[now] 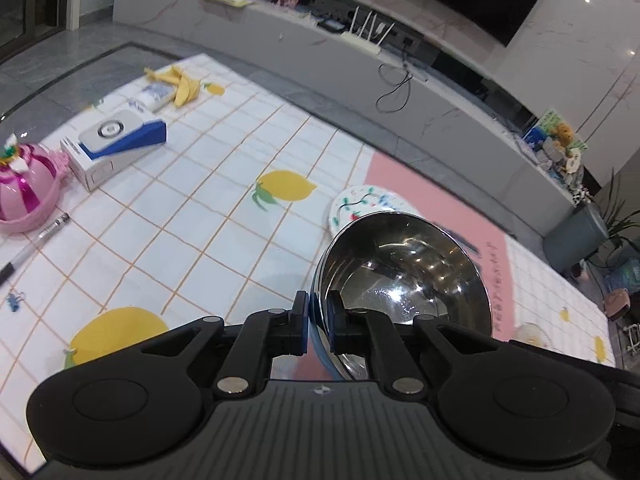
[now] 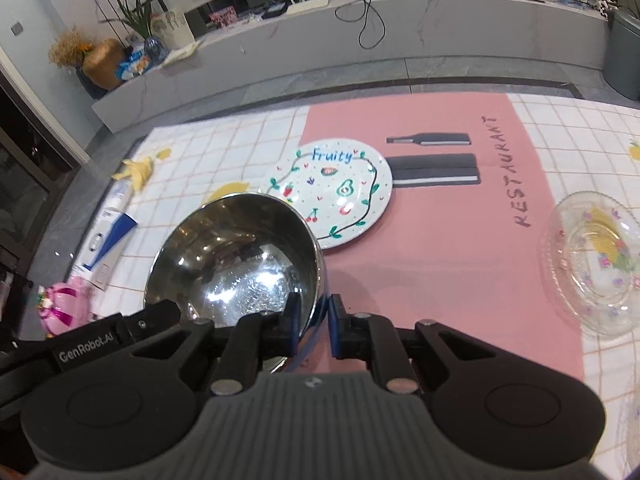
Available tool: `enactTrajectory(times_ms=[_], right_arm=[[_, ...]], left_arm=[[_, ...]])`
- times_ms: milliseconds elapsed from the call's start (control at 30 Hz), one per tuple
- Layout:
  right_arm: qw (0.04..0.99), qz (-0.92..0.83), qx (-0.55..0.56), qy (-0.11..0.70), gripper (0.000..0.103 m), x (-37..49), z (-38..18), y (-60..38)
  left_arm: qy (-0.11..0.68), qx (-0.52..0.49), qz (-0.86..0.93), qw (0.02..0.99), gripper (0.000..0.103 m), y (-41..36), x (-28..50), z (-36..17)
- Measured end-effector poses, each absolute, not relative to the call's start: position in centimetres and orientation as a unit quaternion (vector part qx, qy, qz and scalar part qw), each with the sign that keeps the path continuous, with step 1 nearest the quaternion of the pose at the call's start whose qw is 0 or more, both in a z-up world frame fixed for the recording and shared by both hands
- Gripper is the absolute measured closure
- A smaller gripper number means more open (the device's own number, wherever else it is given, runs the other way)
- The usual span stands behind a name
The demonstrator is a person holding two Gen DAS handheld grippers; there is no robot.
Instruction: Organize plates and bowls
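A shiny steel bowl (image 1: 404, 264) hangs tilted above the table, held from both sides. My left gripper (image 1: 318, 308) is shut on its left rim, one pad inside and one outside the wall. In the right wrist view the same steel bowl (image 2: 236, 256) has my right gripper (image 2: 314, 312) shut on its right rim. Behind the bowl a white plate (image 2: 340, 188) painted with fruit and the word "Fruity" lies on the pink placemat (image 2: 440, 248). That white plate (image 1: 360, 200) peeks out above the bowl in the left view. A clear glass plate (image 2: 596, 256) with flowers rests at the right.
A pink toy dome (image 1: 24, 192), a white and blue box (image 1: 116, 148), a pen (image 1: 36, 244) and a banana peel (image 1: 180, 84) lie on the lemon-print tablecloth at the left. A long grey bench (image 2: 400, 36) runs beyond the table's far edge.
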State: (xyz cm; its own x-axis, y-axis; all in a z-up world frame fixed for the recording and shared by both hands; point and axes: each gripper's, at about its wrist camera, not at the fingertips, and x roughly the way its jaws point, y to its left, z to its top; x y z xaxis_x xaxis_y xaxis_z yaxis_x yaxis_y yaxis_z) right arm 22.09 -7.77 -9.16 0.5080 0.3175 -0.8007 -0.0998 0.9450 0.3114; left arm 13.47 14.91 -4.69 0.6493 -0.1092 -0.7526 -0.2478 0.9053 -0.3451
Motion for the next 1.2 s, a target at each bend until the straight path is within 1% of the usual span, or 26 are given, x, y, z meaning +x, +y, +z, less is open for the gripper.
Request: enactTrajectory(times_ms=[200, 400, 767, 1200], right_arm=[[0.871, 0.128, 0.120, 0.459, 0.092, 18.0, -5.6, -9.6], [0.867, 0.132, 0.132, 0.462, 0.092, 13.9, -4.0, -11.7], [0.855, 0.127, 0.136, 0.483, 0.092, 9.2, -4.9, -13.9], [0.844, 0.114, 0.122, 0.509, 0.092, 9.1, -7.7, -14.0]], left_arm=[[0.404, -0.196, 0.035, 0.893, 0.093, 13.1, 9.7, -1.0], [0.412, -0.188, 0.024, 0.891, 0.093, 11.7, 6.0, 0.2], [0.446, -0.185, 0.005, 0.875, 0.092, 10.7, 3.0, -1.3], [0.487, -0.183, 0.010, 0.854, 0.092, 10.3, 2.9, -4.2]])
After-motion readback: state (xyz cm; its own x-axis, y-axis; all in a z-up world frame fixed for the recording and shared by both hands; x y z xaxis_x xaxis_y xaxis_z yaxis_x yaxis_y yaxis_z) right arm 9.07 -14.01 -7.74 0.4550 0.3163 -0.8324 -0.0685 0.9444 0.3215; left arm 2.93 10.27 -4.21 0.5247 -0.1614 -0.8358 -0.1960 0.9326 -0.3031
